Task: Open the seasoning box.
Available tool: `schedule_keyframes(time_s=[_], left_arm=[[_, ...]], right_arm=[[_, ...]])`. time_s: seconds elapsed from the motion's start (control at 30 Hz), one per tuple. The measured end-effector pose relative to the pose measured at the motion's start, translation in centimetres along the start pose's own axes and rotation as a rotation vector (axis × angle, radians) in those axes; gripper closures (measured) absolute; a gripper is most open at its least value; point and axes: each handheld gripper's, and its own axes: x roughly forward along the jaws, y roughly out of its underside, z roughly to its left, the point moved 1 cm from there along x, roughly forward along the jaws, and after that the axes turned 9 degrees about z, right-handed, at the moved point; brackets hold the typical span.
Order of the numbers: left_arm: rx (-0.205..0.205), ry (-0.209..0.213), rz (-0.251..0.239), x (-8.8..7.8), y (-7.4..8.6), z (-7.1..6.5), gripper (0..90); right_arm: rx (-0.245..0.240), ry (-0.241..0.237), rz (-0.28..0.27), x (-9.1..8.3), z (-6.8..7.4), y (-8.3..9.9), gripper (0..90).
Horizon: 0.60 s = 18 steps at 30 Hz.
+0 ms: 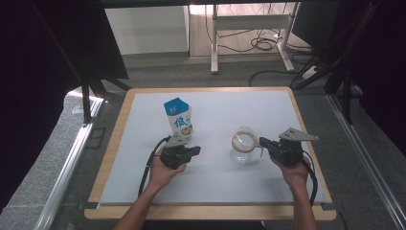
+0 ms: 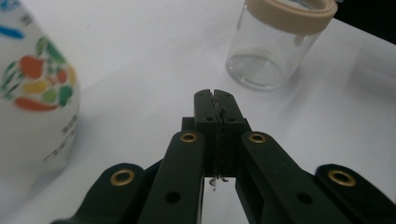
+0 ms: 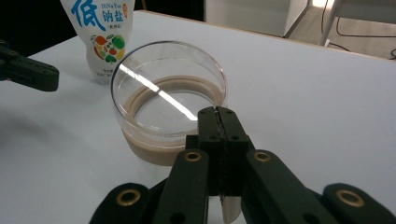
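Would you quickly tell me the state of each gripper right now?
Left gripper: closed, holding nothing.
Right gripper: closed, empty, beside the jar.

In the high view the desk [image 1: 210, 182] sits in the middle of the frame. The pouch [image 1: 178, 120] stands upright on it, left of centre. Right of it, a little lower in the frame and well apart, stands the jar [image 1: 244, 145]. The left gripper [image 1: 180, 154] is just below the pouch, near its base. The right gripper [image 1: 282, 148] sits just right of the jar, its fingers [image 1: 265, 142] at the jar's rim. Beyond the desk, at the top of the frame, another table's legs [image 1: 214, 38] stand on the floor among cables [image 1: 263, 44].
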Motion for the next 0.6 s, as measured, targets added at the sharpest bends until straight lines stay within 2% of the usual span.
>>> schedule_keyframes(time_s=[0.23, 0.6], left_arm=[[0.035, 0.035, 0.001, 1.9, -2.7, -1.6, 89.8], [0.061, 0.03, -0.007, 4.0, -5.3, -2.8, 89.9]], right_arm=[[-0.001, -0.001, -0.001, 0.0, 0.0, 0.0, 89.8], [0.002, -0.001, -0.003, 0.1, 0.0, 0.0, 89.8]])
